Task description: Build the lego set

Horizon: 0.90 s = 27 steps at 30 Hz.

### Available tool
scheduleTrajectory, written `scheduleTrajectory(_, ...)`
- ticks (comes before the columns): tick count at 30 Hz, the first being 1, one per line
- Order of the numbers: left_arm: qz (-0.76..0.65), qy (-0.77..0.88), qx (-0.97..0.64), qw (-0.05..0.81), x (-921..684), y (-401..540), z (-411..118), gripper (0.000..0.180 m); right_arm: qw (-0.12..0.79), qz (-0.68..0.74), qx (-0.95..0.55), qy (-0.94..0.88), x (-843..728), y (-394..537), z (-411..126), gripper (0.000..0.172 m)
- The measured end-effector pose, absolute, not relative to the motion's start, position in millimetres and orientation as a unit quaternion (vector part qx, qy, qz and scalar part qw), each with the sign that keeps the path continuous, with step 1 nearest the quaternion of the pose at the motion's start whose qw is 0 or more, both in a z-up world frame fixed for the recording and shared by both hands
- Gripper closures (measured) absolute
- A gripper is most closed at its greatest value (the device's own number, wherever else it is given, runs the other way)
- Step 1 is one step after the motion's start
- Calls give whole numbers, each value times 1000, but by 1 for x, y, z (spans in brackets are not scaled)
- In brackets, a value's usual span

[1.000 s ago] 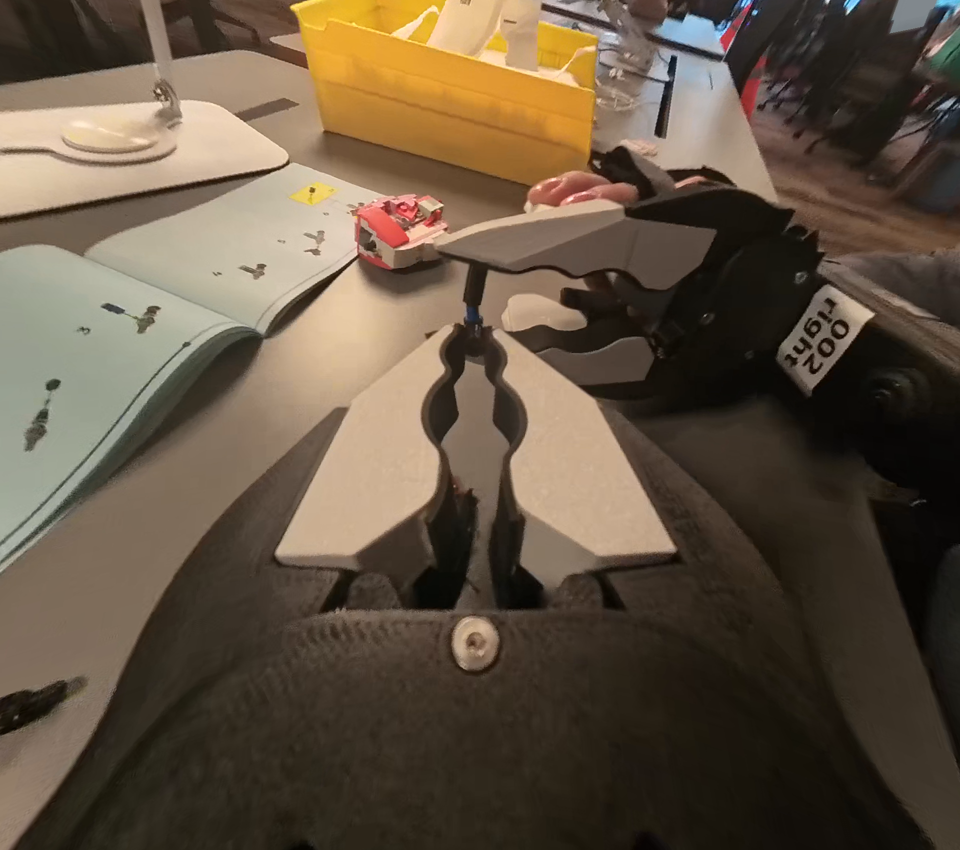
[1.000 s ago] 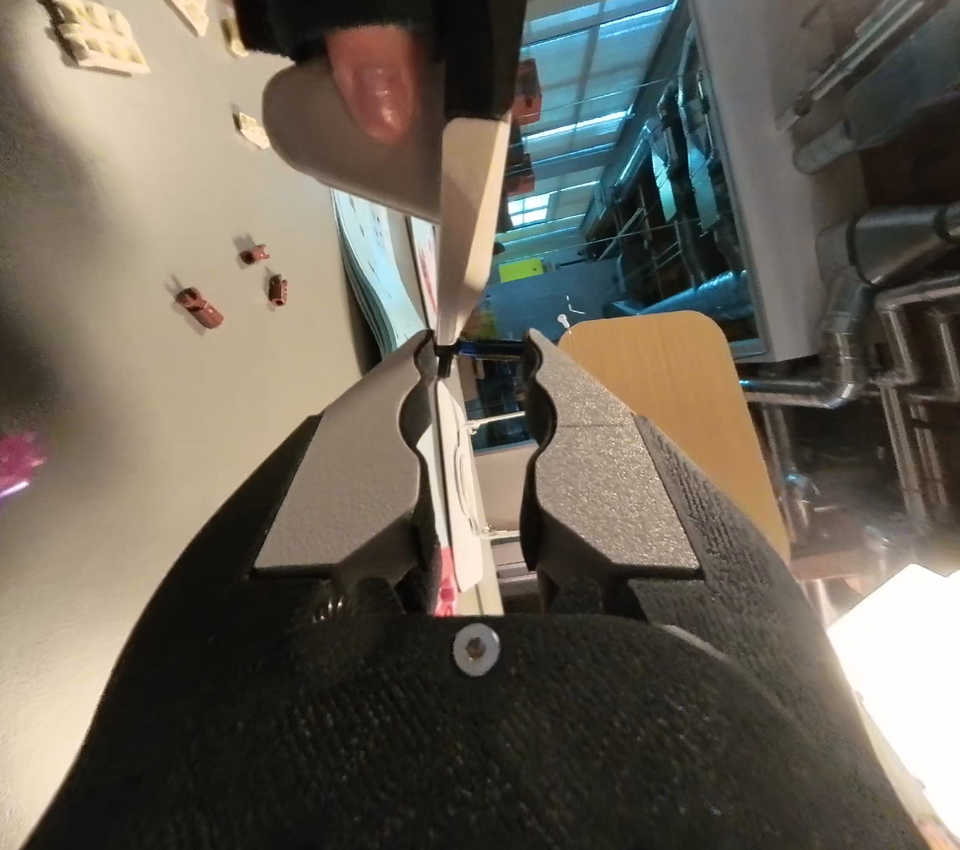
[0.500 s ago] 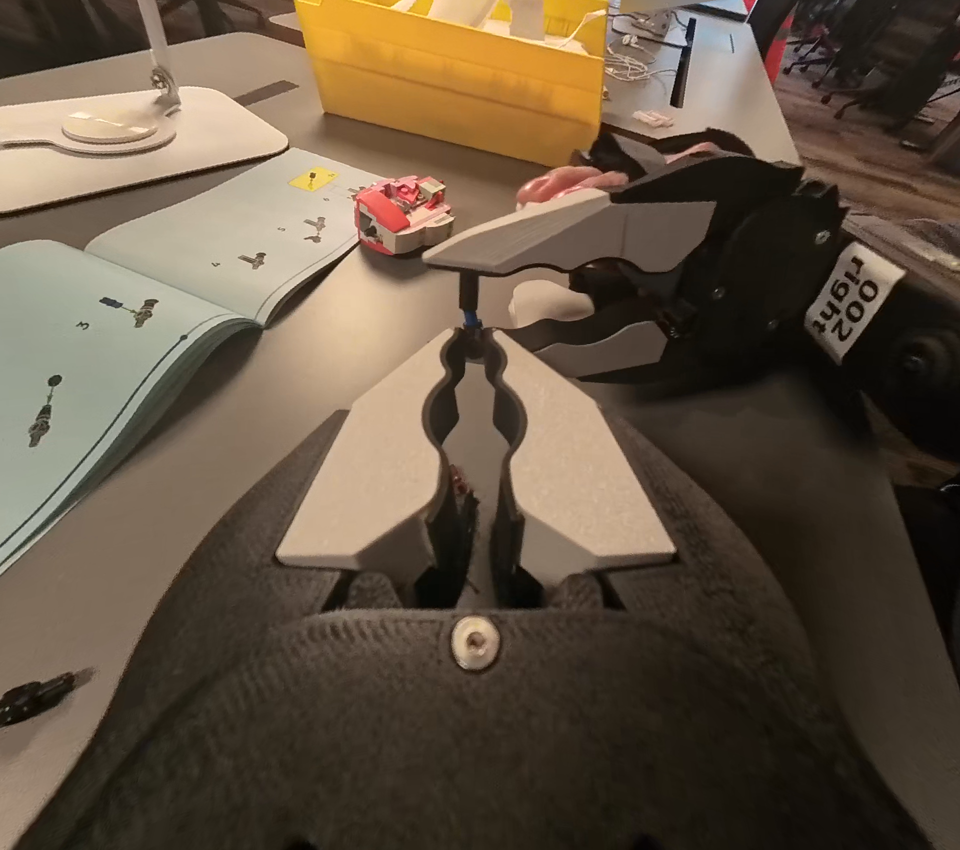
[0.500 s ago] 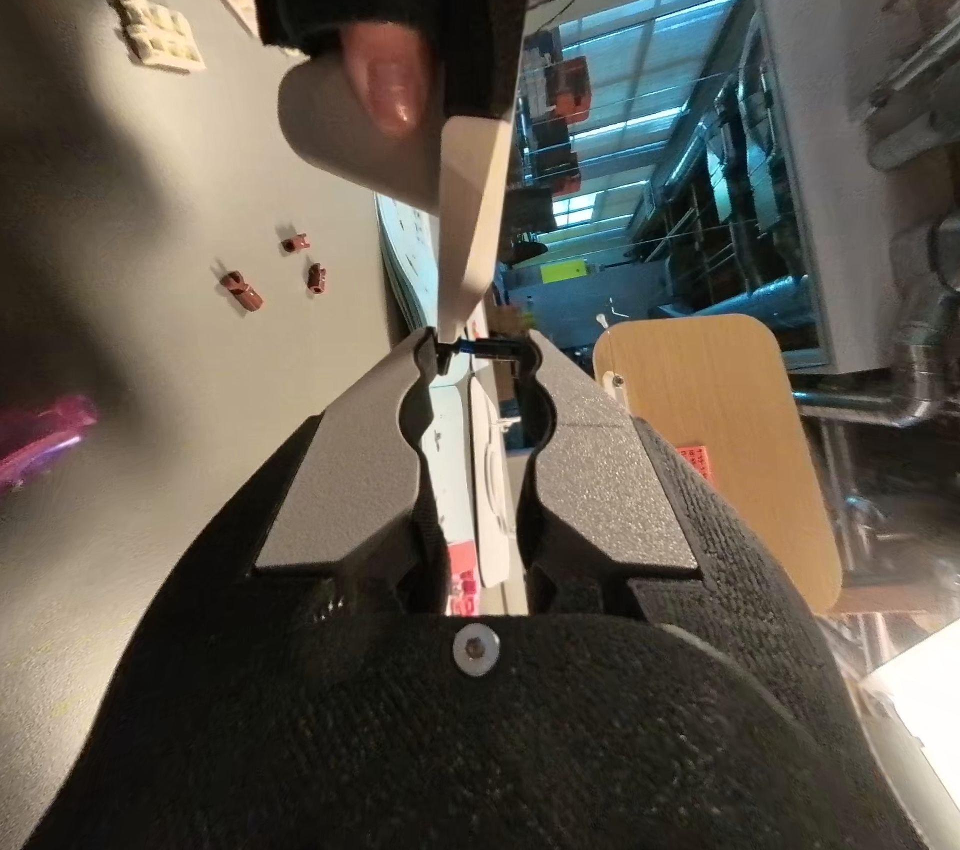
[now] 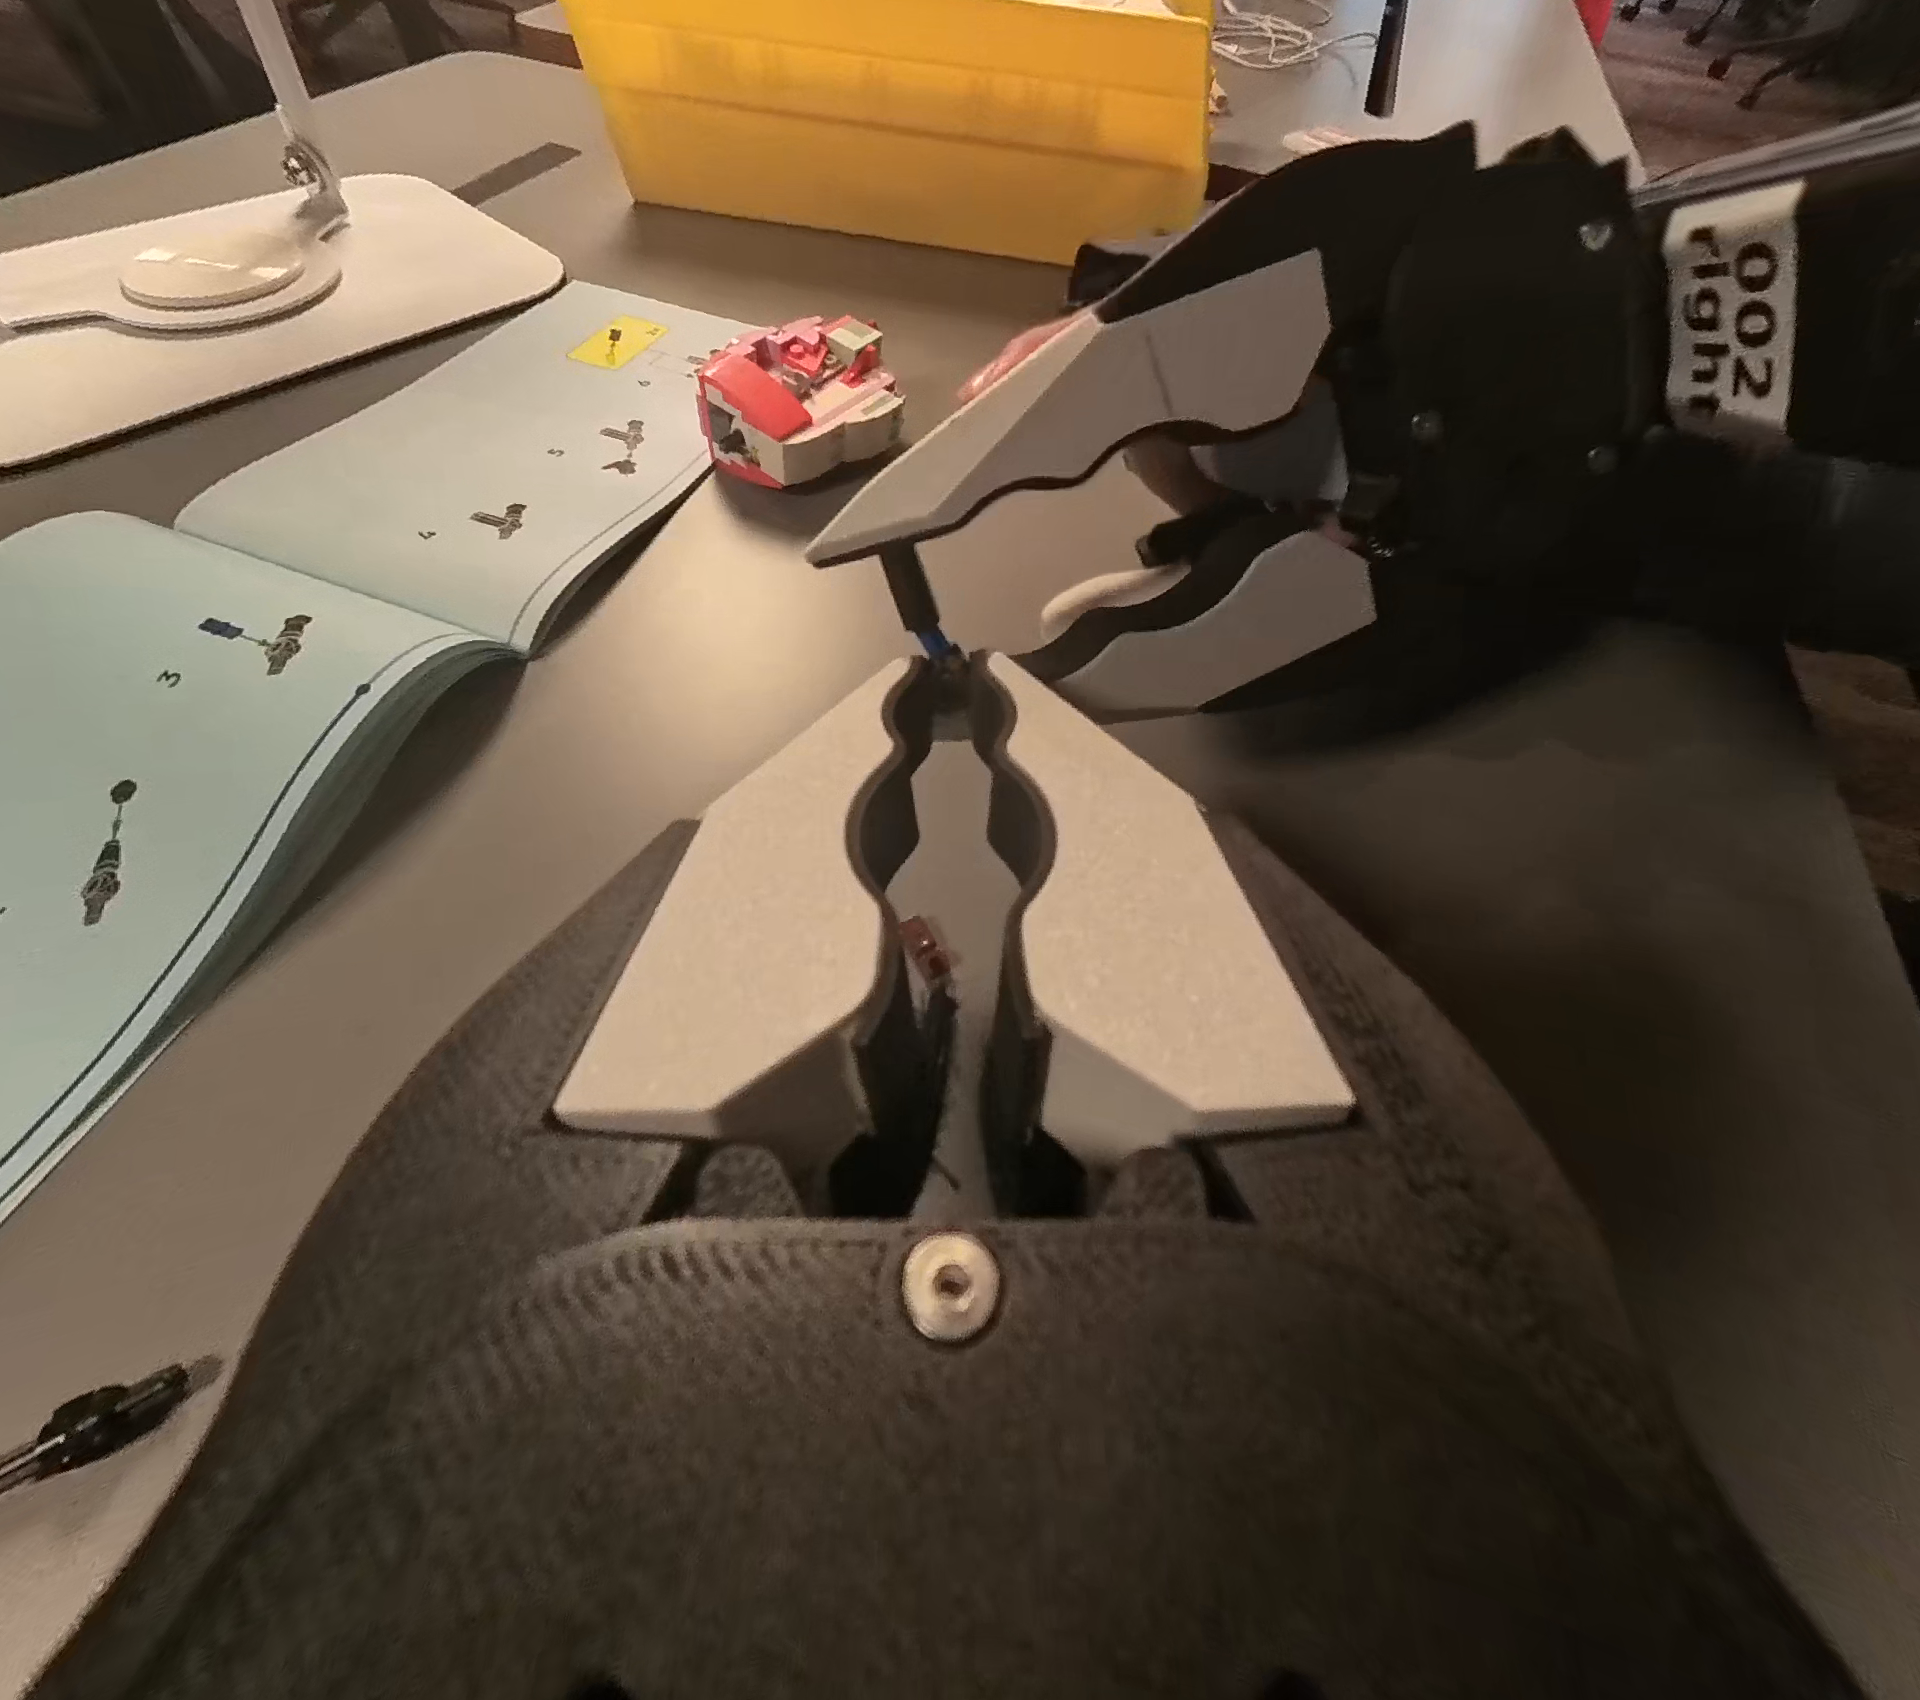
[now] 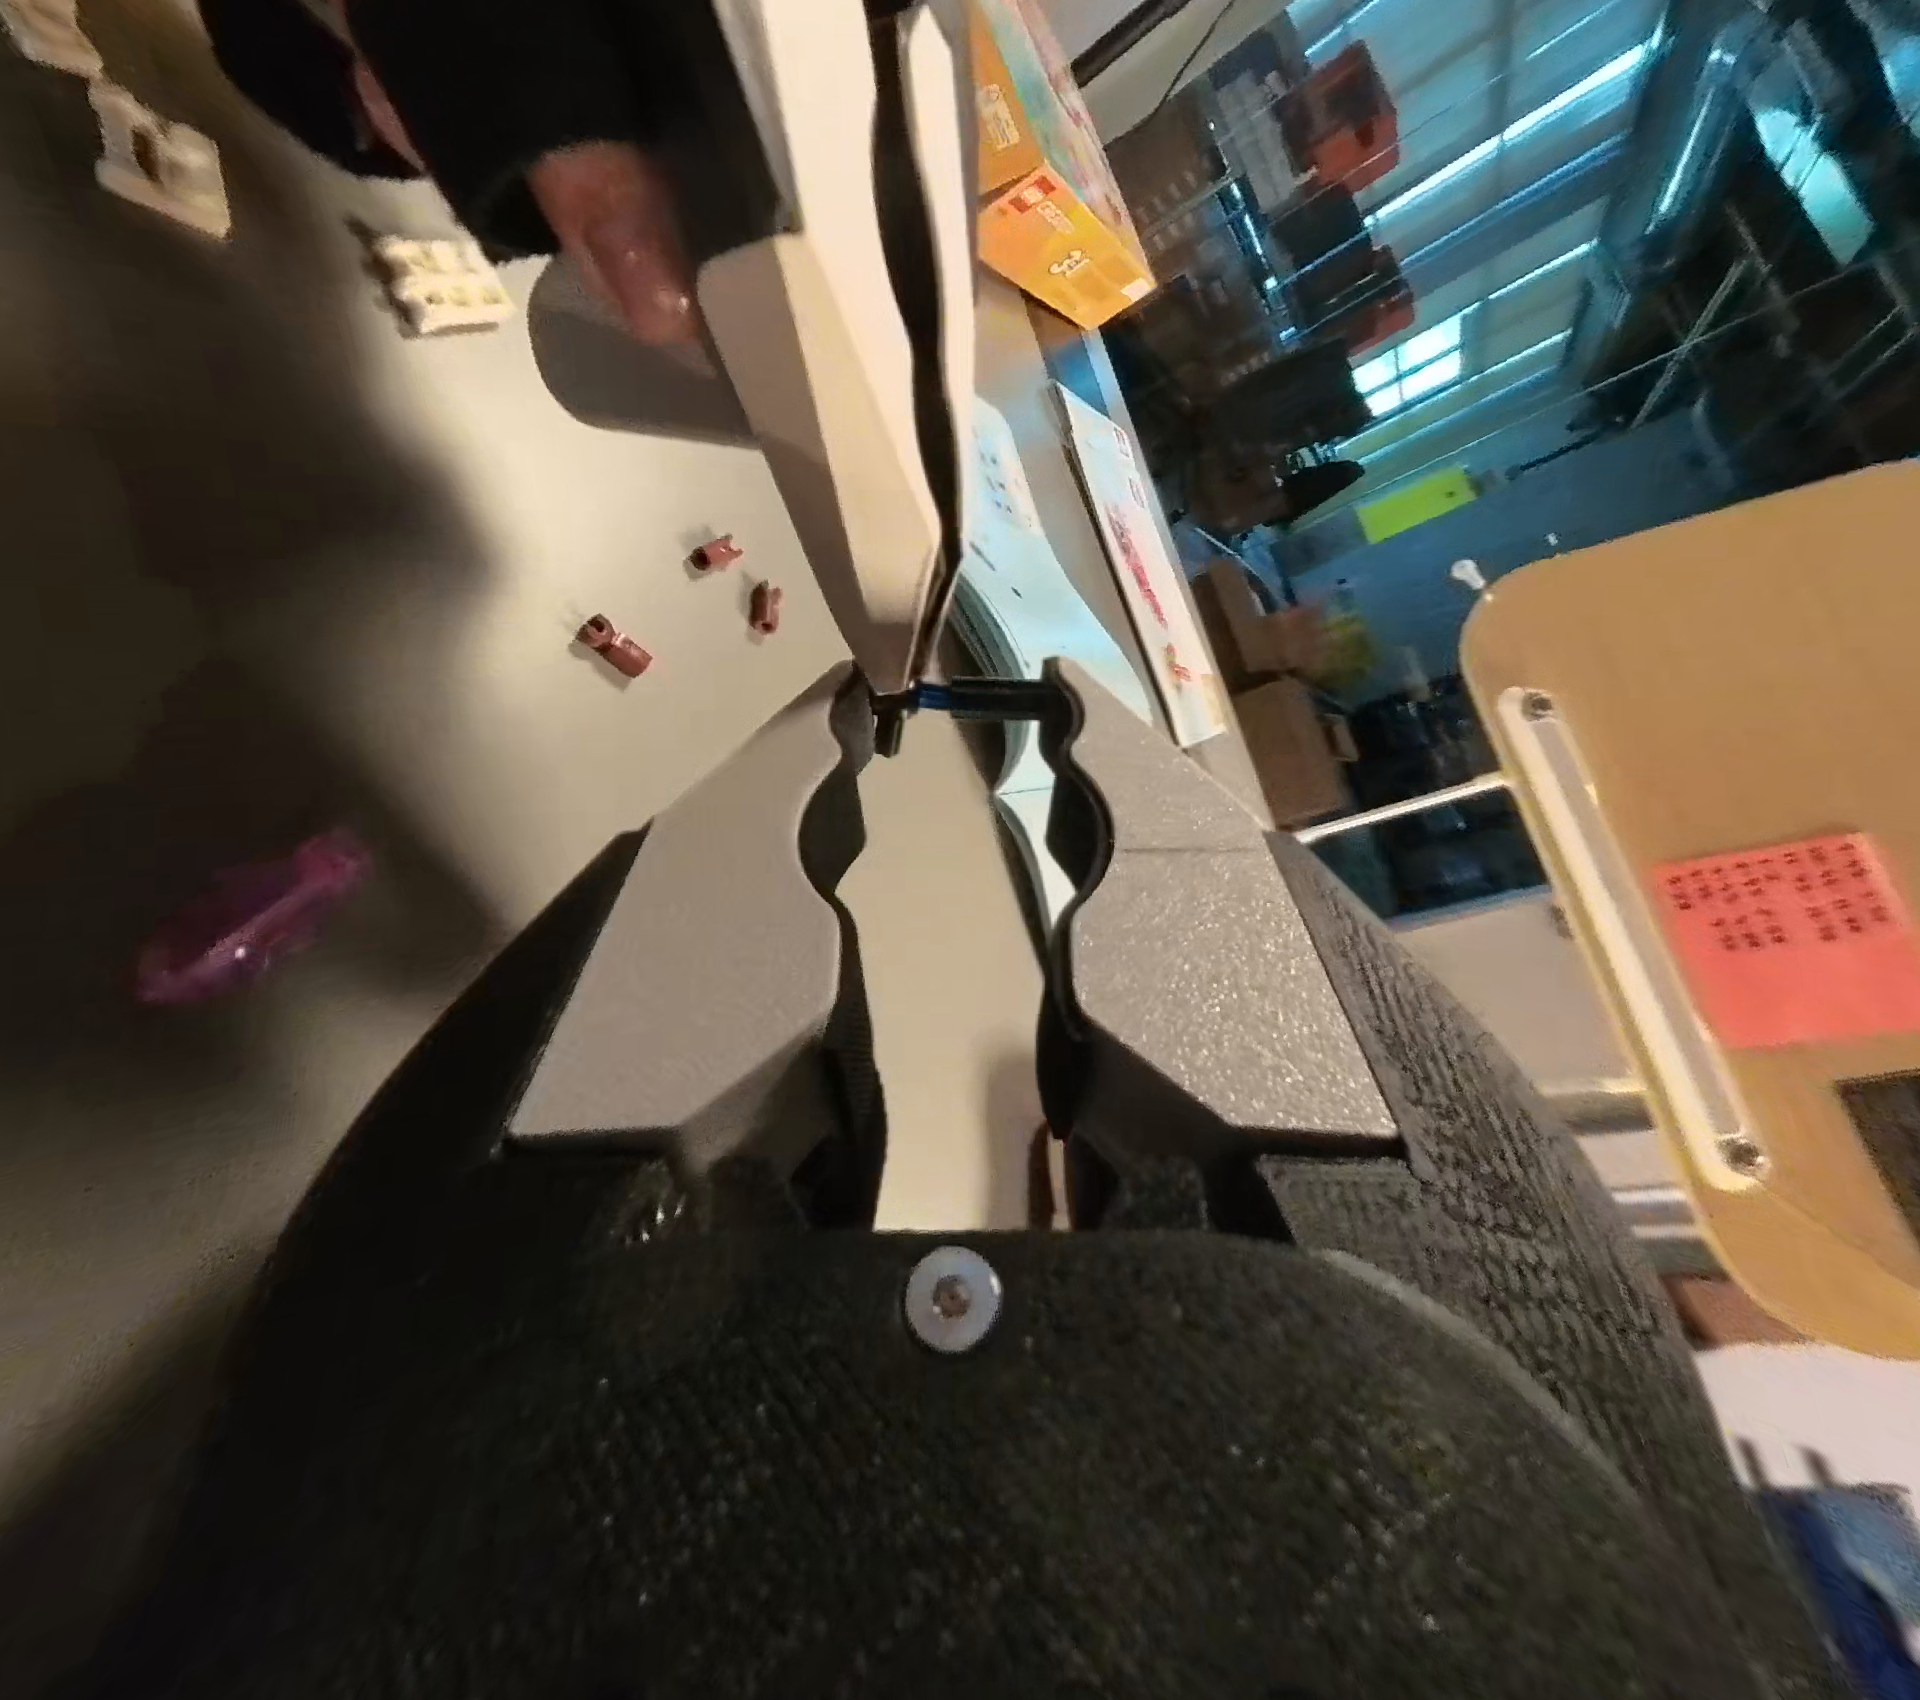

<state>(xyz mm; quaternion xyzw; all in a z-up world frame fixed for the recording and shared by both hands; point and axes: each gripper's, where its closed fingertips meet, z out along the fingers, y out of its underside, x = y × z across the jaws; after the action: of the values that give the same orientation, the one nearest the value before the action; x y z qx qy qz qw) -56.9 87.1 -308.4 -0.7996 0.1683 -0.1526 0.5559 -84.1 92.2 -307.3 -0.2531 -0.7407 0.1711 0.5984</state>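
A thin black-and-blue pin [image 6: 971,700] spans my right gripper [image 6: 961,705] lengthwise, and both fingertips press on its ends. In the left wrist view the pin [image 5: 914,601] runs from the right gripper's [image 5: 920,611] upper fingertip down to my left gripper [image 5: 948,676]. My left gripper is nearly closed, pinching the pin's lower dark end. In the right wrist view the left gripper's fingers [image 6: 883,570] come down from above onto the pin's left end. Both grippers hold it above the grey table [image 5: 623,715].
A red and white brick-built model [image 5: 800,414] sits by an open pale blue booklet [image 5: 312,611]. A yellow bin [image 5: 904,81] stands behind, with a white lamp base [image 5: 229,289] at left. Small brown pieces [image 6: 613,642], a purple piece [image 6: 260,912] and tan pieces [image 6: 447,289] lie on the table. Both grippers' tips are close together, under 4 cm apart.
Both grippers kept their hold on the pin. The right gripper tilted and moved nearer, so the pin now leans in the left wrist view. The background slid in both views.
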Motion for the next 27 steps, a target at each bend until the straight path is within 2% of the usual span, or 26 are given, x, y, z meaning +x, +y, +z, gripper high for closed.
scheduleTrajectory(5,-149,167,-796,563,-58,87,-306,175,625,142,-228,-733,-85,92,-304,141)
scheduleTrajectory(18,-182,165,-789,563,-54,87,-304,175,606,158,-224,-747,-74,90,-301,136)
scheduleTrajectory(24,-208,173,-776,570,-51,85,-300,174,563,289,-255,-731,-63,82,-286,130)
scheduleTrajectory(27,-235,193,-752,585,-43,79,-290,175,491,396,-306,-713,-58,80,-279,126)
